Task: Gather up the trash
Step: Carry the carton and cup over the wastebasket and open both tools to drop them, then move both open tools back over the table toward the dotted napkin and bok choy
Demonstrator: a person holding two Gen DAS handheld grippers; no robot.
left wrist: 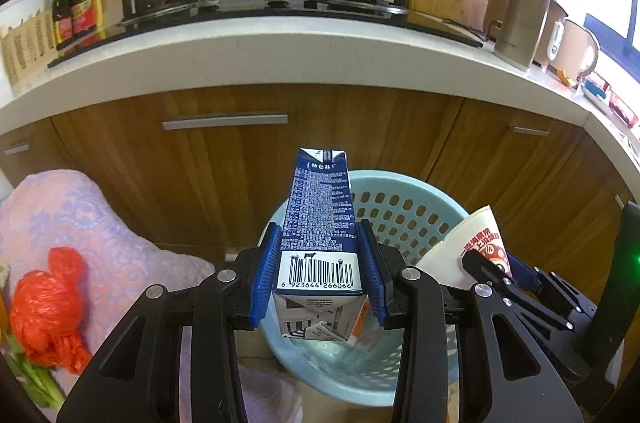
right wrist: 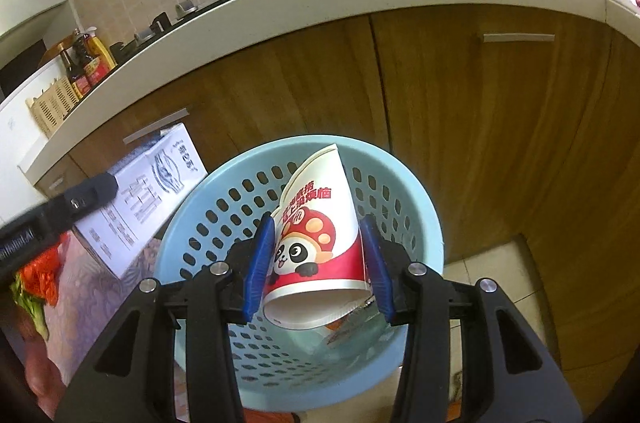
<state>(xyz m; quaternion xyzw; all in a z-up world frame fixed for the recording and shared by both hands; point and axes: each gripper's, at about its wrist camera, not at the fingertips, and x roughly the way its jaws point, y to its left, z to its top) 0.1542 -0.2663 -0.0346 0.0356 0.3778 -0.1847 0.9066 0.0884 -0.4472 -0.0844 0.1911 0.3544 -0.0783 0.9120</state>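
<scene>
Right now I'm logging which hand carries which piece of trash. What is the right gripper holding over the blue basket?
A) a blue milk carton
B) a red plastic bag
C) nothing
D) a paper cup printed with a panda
D: the right gripper is shut on the paper cup above the blue basket; the milk carton sits in the left gripper.

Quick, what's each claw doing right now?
Left gripper: shut on the milk carton.
Right gripper: shut on the paper cup.
</scene>
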